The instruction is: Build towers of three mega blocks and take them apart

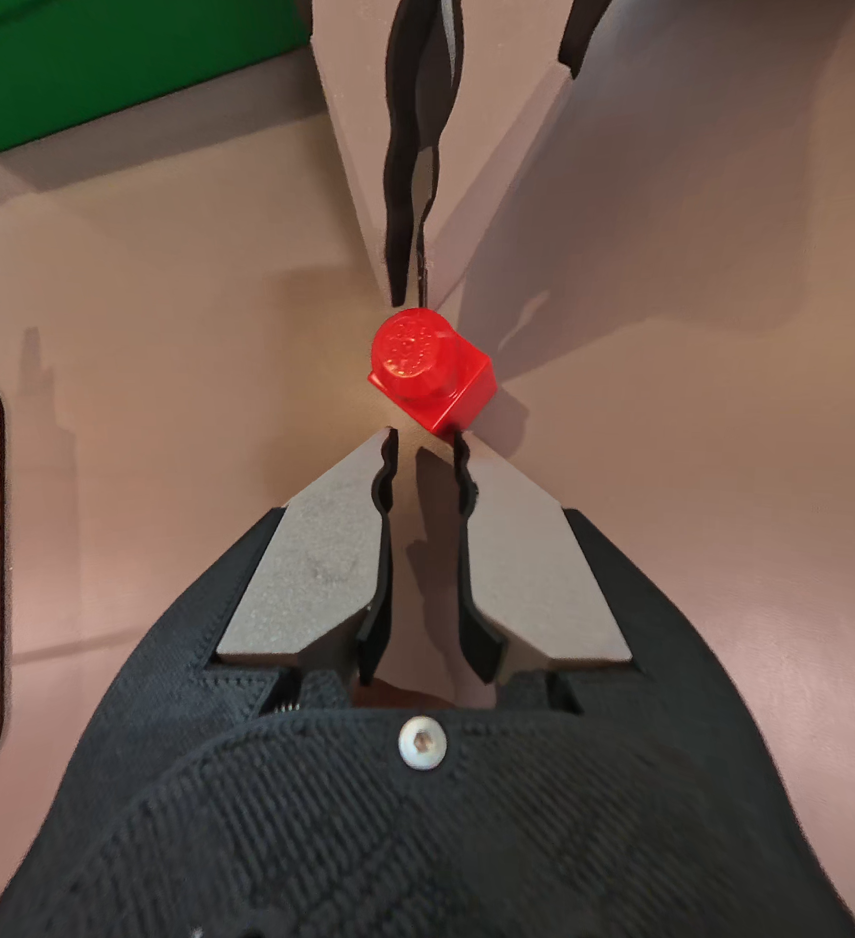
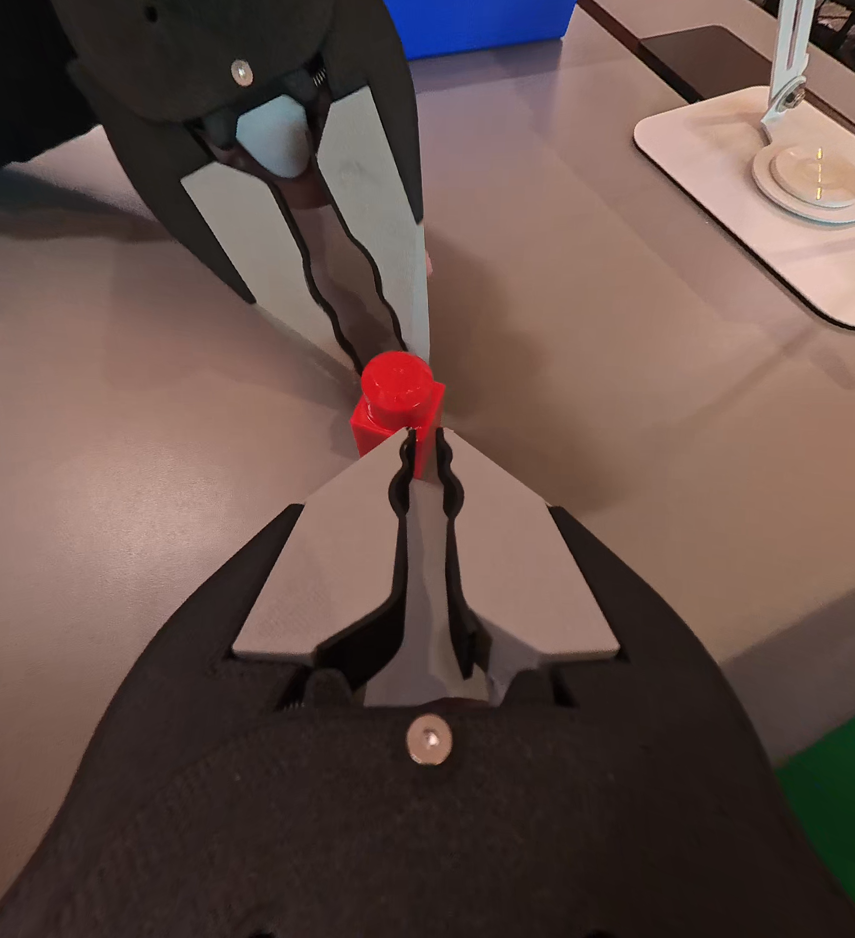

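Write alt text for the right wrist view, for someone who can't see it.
A single red block stands upright on a brown table, between two hand-held grippers whose tips point at it from opposite sides. The right hand-held gripper fills the foreground, its jaws slightly apart at the block's near corner; the left hand-held gripper reaches in from the top. A white stand base sits upper right.

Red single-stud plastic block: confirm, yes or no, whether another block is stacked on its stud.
No. The red single-stud plastic block shows a bare round stud on top.
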Available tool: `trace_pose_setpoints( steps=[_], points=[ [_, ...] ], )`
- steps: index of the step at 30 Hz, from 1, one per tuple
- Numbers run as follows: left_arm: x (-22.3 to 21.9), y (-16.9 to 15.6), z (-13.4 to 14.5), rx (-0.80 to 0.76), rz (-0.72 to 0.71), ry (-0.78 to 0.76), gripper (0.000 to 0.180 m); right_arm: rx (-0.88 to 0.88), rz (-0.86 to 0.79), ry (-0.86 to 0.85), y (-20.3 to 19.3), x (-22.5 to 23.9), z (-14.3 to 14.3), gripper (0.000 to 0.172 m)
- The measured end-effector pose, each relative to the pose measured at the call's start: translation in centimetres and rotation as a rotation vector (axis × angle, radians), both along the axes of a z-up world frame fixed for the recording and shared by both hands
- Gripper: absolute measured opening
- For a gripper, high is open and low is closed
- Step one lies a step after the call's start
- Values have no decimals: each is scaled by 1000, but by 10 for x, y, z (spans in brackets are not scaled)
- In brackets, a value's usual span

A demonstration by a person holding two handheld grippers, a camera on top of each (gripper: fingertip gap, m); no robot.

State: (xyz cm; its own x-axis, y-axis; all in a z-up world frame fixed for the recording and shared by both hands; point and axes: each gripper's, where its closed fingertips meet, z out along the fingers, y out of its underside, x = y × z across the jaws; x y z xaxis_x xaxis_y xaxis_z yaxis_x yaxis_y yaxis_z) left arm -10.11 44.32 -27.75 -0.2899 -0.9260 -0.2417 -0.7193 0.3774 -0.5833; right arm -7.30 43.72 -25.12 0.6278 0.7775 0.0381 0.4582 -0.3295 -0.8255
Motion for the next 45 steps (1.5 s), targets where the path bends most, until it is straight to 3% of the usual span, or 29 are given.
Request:
trace_pose_setpoints(
  steps=[4,9,13,16,20,25,30,34,40,45],
  points=[
    [-6,7,10,-23,29,-14,13,-30,34,-5,-7,1,-1,0],
    [-7,8,12,-72,52,-16,19,-99,110,9,-20,-4,-6,0],
    [-7,-8,-5,-103,3,56,20,-22,-23,-20,6,-4,-12,0],
    [-15,5,-8,-32,40,98,25,3,-13,-19,8,-9,-13,0],
    [-24,29,11,-41,130,51,24,2,-24,-25,7,-4,-12,2],
    [-54,66,61,-7,239,-68,25,-15,15,12,1,-6,-8,0],
    [-115,119,119,88,461,-195,33,-3,24,-87,2,-12,-24,3],
    [-184,176,145,146,760,-286,41,30,57,-85,1,-26,-25,5],
    [-264,246,122,29,1163,-364,63,81,99,-61,-4,-30,-17,5],
    [-271,268,96,-31,1234,-371,72,196,91,13,1,-21,3,4]
  ],
)
